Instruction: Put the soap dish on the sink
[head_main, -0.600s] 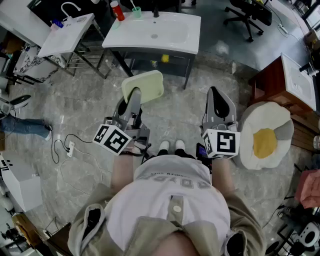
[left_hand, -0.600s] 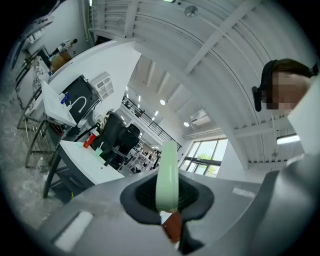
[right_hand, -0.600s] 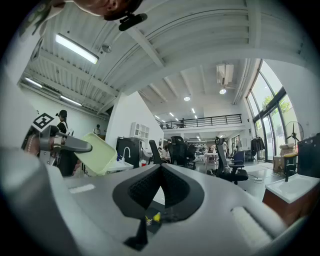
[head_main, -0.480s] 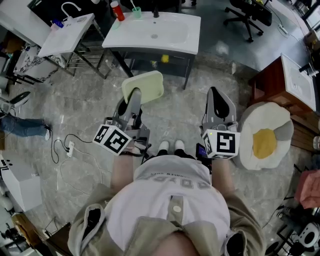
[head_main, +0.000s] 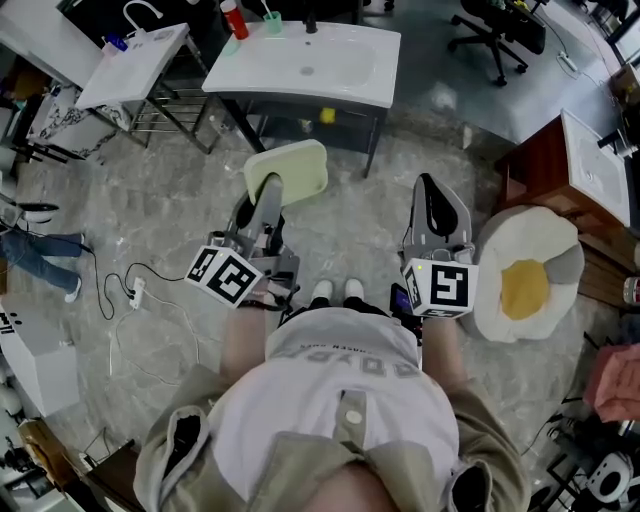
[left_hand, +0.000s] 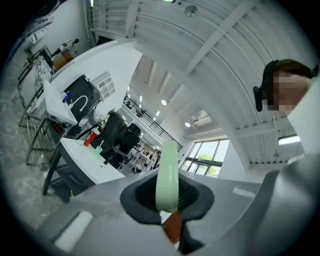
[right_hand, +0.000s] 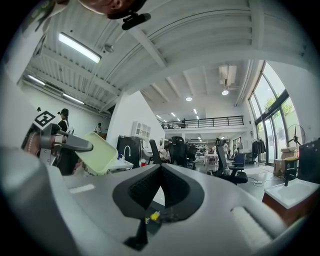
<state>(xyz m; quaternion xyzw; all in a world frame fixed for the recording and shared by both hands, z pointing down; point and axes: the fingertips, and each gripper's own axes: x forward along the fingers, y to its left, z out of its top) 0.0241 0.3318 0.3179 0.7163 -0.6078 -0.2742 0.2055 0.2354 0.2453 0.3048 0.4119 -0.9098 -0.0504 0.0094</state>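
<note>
A pale green soap dish (head_main: 292, 170) is held above the floor, and my left gripper (head_main: 268, 192) is shut on its near edge. In the left gripper view the soap dish (left_hand: 167, 172) stands edge-on between the pads of that gripper (left_hand: 167, 202). The white sink (head_main: 305, 62) stands ahead on a dark frame, apart from the dish; it shows as a white sink (left_hand: 92, 162) at lower left in the left gripper view. My right gripper (head_main: 440, 203) is shut and holds nothing. From the right gripper (right_hand: 161, 172) the soap dish (right_hand: 102, 152) shows to the left.
A red bottle (head_main: 232, 20) and a green cup (head_main: 272, 22) stand at the sink's back edge. A second sink (head_main: 130, 62) is at far left. An egg-shaped cushion (head_main: 525, 285) and a wooden cabinet (head_main: 560, 165) lie right. Cables (head_main: 130, 295) trail left.
Both grippers and the soap dish stay as they were. The view has shifted slightly, and a person's legs at the left edge have moved.
</note>
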